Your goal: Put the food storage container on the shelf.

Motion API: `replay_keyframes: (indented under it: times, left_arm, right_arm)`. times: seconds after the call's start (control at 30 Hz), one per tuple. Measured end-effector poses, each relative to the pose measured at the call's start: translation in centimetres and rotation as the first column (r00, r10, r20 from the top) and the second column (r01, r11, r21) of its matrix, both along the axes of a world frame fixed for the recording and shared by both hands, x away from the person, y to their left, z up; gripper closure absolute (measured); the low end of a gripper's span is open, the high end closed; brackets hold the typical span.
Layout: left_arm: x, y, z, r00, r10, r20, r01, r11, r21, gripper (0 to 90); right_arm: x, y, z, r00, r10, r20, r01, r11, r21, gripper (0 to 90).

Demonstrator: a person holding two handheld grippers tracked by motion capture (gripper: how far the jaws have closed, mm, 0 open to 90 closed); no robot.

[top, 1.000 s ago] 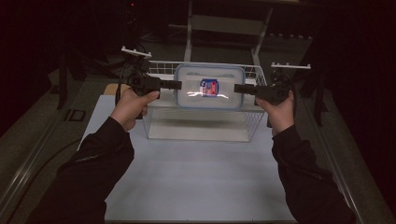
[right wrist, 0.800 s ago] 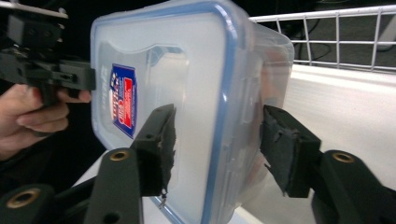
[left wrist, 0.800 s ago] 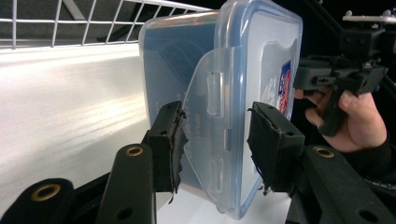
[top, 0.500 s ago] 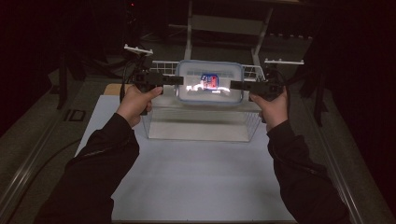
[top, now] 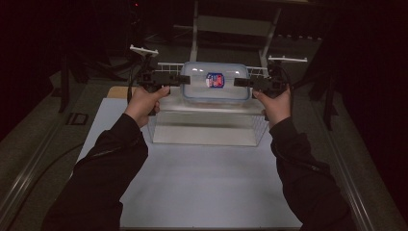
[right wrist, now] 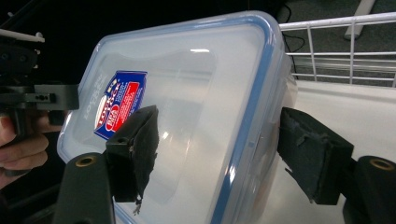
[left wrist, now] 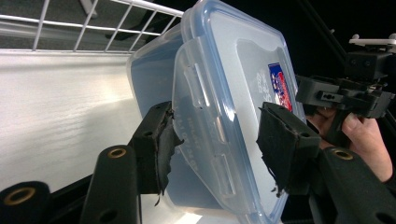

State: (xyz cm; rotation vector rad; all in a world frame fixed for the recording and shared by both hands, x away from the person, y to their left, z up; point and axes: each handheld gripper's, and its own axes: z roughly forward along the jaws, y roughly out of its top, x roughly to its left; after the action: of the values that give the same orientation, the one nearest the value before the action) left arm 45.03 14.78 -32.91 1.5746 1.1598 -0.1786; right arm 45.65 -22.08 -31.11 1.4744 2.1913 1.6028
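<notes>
Translucent plastic forms the lidded container [top: 216, 81], a rounded rectangle with a blue seal line round its lid, snap flaps on its sides and a red-and-blue label [top: 214, 80] on top. It sits lid-up at the top of a white wire basket [top: 163, 66], near the basket's far rim, with its long axis running left to right across the worktop [top: 202, 183], from one gripper to the other.

At the container's left short end is the left gripper [left wrist: 212, 140]. Its fingers have just been opening: the one below touches the container's wall by a snap flap, while the one above the lid stands just off it. The right gripper [right wrist: 217, 149] is at the opposite short end, and its fingers have also been opening; they straddle the lid edge and a gap shows on both sides. Worn black foam pads [right wrist: 140, 140] with frayed edges cover all the fingers.

Dark sleeves [top: 110, 163] cover the person's forearms, and the pale matte worktop lies under the basket.
</notes>
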Motion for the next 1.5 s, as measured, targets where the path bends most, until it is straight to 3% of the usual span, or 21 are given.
replay_keyframes:
  times: [0.13, 0.27, 0.33, 0.43, 0.5, 0.57, 0.63, 0.7, 0.77, 0.87, 0.93, 0.97, 1.03, 1.07, 1.13, 1.2, 1.27, 1.3, 1.4, 1.5]
  left_arm:
    - [0.4, -0.1, 0.0, 0.9993, 0.036, -0.002, -0.036, 0.9988, 0.033, 46.7]
    - [0.7, -0.2, -0.1, 0.9993, 0.036, 0.008, -0.036, 0.9986, 0.038, 48.3]
    - [0.6, -0.2, -0.1, 0.9993, 0.035, 0.012, -0.036, 0.9983, 0.047, 46.5]
    - [0.1, 0.0, 0.0, 0.9975, 0.045, 0.054, -0.048, 0.9978, 0.047, 40.7]
    - [-0.5, 0.1, 0.3, 0.9935, 0.040, 0.106, -0.046, 0.9978, 0.048, 37.4]
    - [-1.1, 0.2, 0.4, 0.9909, 0.004, 0.134, -0.009, 0.9993, 0.037, 33.1]
    - [-1.9, 0.2, 0.7, 0.9831, 0.002, 0.183, -0.013, 0.9984, 0.056, 27.5]
    - [-2.9, 0.3, 0.9, 0.9748, -0.005, 0.223, -0.004, 0.9992, 0.040, 25.7]
    - [-3.7, 0.3, 1.0, 0.9671, -0.013, 0.254, 0.002, 0.9990, 0.045, 15.8]
    - [-5.0, 0.2, 1.1, 0.9506, -0.040, 0.308, 0.023, 0.9980, 0.059, 12.7]
    - [-5.9, 0.0, 0.9, 0.9414, -0.064, 0.331, 0.044, 0.9968, 0.067, 2.7]
    - [-6.3, -0.1, 0.8, 0.9346, -0.070, 0.349, 0.052, 0.9968, 0.062, 1.7]
    - [-7.1, -0.3, 0.7, 0.9251, -0.084, 0.370, 0.054, 0.9944, 0.091, 1.5]
    - [-7.7, -0.5, 0.5, 0.9142, -0.093, 0.394, 0.057, 0.9932, 0.102, 0.9]
    - [-8.4, -0.7, 0.3, 0.9036, -0.112, 0.414, 0.068, 0.9905, 0.120, 0.9]
    - [-9.1, -1.0, 0.1, 0.8921, -0.121, 0.435, 0.069, 0.9885, 0.134, 0.9]
    - [-10.0, -1.4, -0.1, 0.8809, -0.142, 0.452, 0.083, 0.9856, 0.147, 0.9]
    - [-10.2, -1.5, -0.2, 0.8775, -0.146, 0.457, 0.087, 0.9851, 0.149, 0.9]
    - [-11.3, -1.9, -0.8, 0.8665, -0.164, 0.471, 0.100, 0.9823, 0.159, 0.9]
    - [-12.4, -2.2, -1.7, 0.8639, -0.189, 0.467, 0.119, 0.9774, 0.175, 0.9]
  right_arm:
    - [0.7, 0.0, -0.2, 0.9995, -0.027, -0.015, 0.027, 1.000, 0.001, 31.5]
    - [1.3, -0.2, -0.4, 0.9985, -0.046, -0.028, 0.046, 0.999, -0.003, 32.9]
    - [1.3, -0.1, -0.2, 0.9988, -0.048, -0.006, 0.048, 0.999, -0.022, 33.5]
    - [0.8, -0.2, 0.4, 0.9988, -0.040, 0.028, 0.041, 0.999, -0.031, 32.6]
    - [0.4, -0.3, 1.0, 0.9985, -0.024, 0.050, 0.026, 0.999, -0.033, 32.4]
    - [-0.4, -0.3, 1.6, 0.9971, -0.011, 0.075, 0.013, 0.999, -0.031, 32.3]
    - [-1.2, -0.1, 2.0, 0.9940, 0.007, 0.109, -0.002, 0.999, -0.048, 32.3]
    - [-2.2, 0.2, 2.4, 0.9888, 0.032, 0.146, -0.025, 0.998, -0.049, 32.3]
    - [-3.3, 0.6, 2.5, 0.9827, 0.067, 0.173, -0.057, 0.996, -0.063, 32.3]
    - [-4.6, 1.2, 2.3, 0.9755, 0.105, 0.194, -0.090, 0.992, -0.084, 32.3]
    - [-5.4, 1.6, 2.0, 0.9713, 0.133, 0.197, -0.119, 0.989, -0.083, 30.5]
    - [-5.9, 1.7, 1.7, 0.9678, 0.143, 0.207, -0.127, 0.988, -0.088, 29.5]
    - [-6.5, 1.8, 1.4, 0.9636, 0.161, 0.213, -0.147, 0.986, -0.078, 26.4]
    - [-6.8, 1.8, 1.1, 0.9619, 0.161, 0.221, -0.149, 0.986, -0.072, 23.3]
    - [-7.6, 1.7, 0.7, 0.9487, 0.197, 0.247, -0.186, 0.980, -0.068, 13.3]
    - [-8.2, 1.6, 0.4, 0.9442, 0.197, 0.264, -0.187, 0.980, -0.061, 13.7]
    - [-8.8, 1.5, 0.0, 0.9335, 0.218, 0.284, -0.211, 0.976, -0.056, 13.5]
    - [-9.2, 1.4, -0.2, 0.9271, 0.227, 0.298, -0.219, 0.974, -0.061, 13.5]
    - [-9.9, 1.2, -0.7, 0.9207, 0.225, 0.319, -0.216, 0.974, -0.065, 13.6]
    - [-10.7, 1.0, -1.3, 0.9175, 0.231, 0.324, -0.220, 0.973, -0.070, 13.8]
